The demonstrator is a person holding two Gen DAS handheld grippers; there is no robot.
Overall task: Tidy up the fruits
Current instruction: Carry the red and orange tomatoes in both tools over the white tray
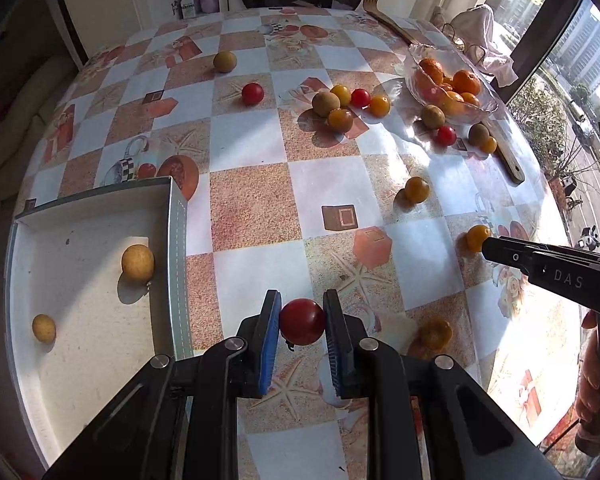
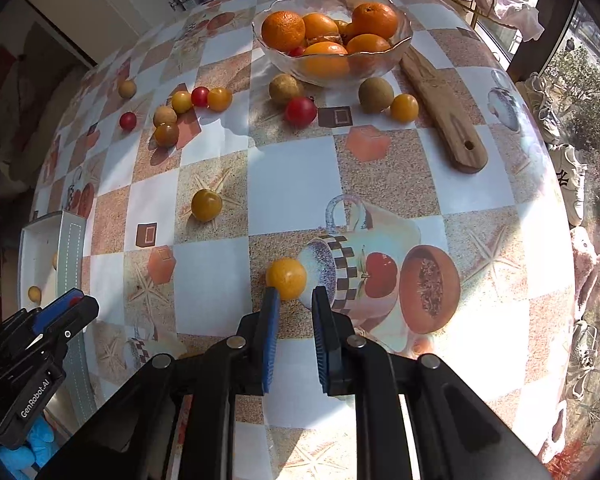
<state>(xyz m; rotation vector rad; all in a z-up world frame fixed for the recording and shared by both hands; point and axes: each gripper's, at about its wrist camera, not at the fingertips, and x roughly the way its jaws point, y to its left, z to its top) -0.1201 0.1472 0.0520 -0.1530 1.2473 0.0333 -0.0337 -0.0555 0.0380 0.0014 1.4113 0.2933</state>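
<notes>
The left tool [image 1: 302, 320] grips a red cherry tomato [image 1: 302, 321] between its blue pads, held above the desk [image 1: 260, 168] just beside the white cardboard tray [image 1: 178, 216], where two pale longans [image 1: 137, 262] lie apart. The right tool [image 2: 292, 307] stands released, its fingers parted, with a yellow cherry tomato [image 2: 286, 278] at the fingertips, resting on the checked cloth. Farther off, red and yellow tomatoes and brown longans lie scattered before a glass bowl [image 2: 403, 38] of oranges [image 2: 283, 30], which sits on a wooden board [image 2: 443, 108].
</notes>
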